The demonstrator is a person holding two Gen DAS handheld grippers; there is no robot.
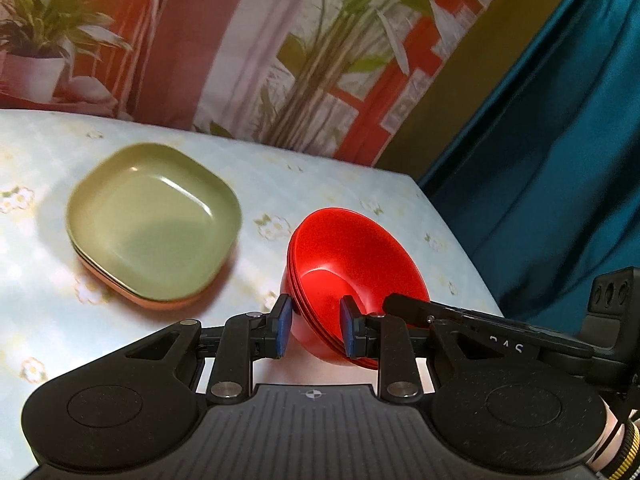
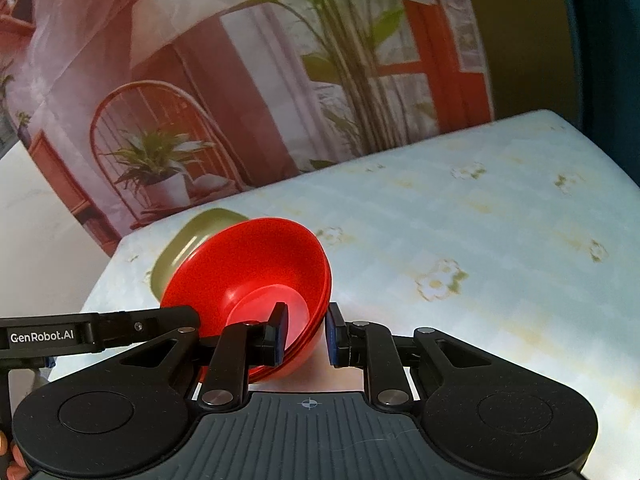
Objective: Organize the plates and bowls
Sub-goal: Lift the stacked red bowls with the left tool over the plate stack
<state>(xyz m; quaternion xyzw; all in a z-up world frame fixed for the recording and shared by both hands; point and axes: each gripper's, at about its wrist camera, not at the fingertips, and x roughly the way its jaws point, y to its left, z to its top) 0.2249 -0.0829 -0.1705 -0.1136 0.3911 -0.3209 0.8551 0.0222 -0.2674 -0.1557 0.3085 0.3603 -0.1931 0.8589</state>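
A stack of red bowls [image 1: 352, 264] is held tilted above the table, nested together. My left gripper [image 1: 314, 328] is shut on its left rim, blue pads on either side of the wall. My right gripper [image 2: 306, 332] is shut on the opposite rim of the same red bowls [image 2: 256, 268]. A stack of square plates with a green plate [image 1: 154, 220] on top and an orange one beneath lies on the table to the left; it shows partly behind the bowls in the right wrist view [image 2: 192, 236].
The table [image 1: 320, 188] has a pale floral cloth; its right edge drops off beside a teal curtain [image 1: 560, 160]. A printed backdrop of plants and a chair [image 2: 168, 140] stands along the table's far edge.
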